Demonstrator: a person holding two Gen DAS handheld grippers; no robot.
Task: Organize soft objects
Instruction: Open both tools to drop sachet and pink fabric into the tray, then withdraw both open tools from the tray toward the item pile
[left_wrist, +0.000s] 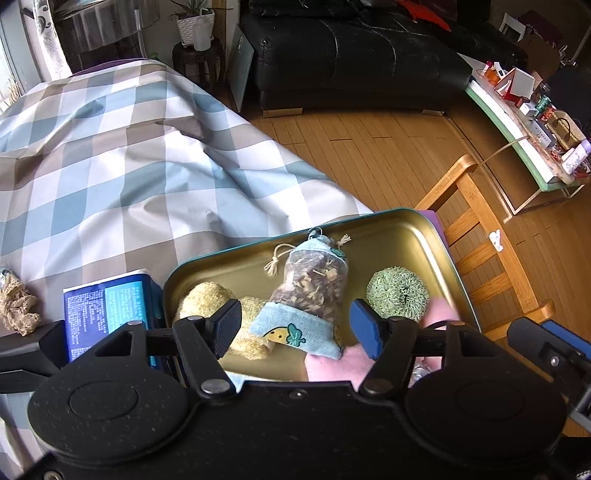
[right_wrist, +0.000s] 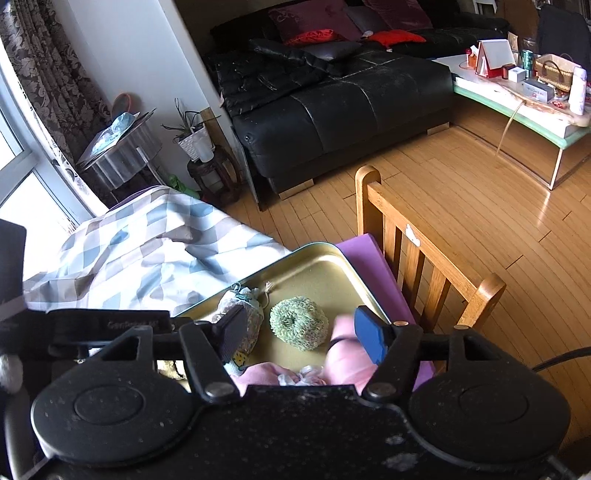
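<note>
A gold metal tray (left_wrist: 399, 236) sits on the checked cloth and holds a sachet bag of dried bits (left_wrist: 310, 291), a green knitted scrubber (left_wrist: 397, 293), a yellow loofah sponge (left_wrist: 210, 299) and a pink soft item (left_wrist: 332, 365). My left gripper (left_wrist: 295, 328) is open, its fingers either side of the sachet's blue lower end, just above it. My right gripper (right_wrist: 301, 334) is open above the tray (right_wrist: 325, 273), over the green scrubber (right_wrist: 299, 326) and the pink item (right_wrist: 347, 360). The sachet (right_wrist: 243, 317) lies by its left finger.
A blue packet (left_wrist: 107, 314) lies left of the tray, and a beige lace piece (left_wrist: 16, 306) lies farther left on the checked cloth (left_wrist: 129, 166). A wooden chair back (right_wrist: 417, 251) stands right of the tray. A black sofa (right_wrist: 332, 103) and a cluttered table (right_wrist: 528, 92) stand beyond.
</note>
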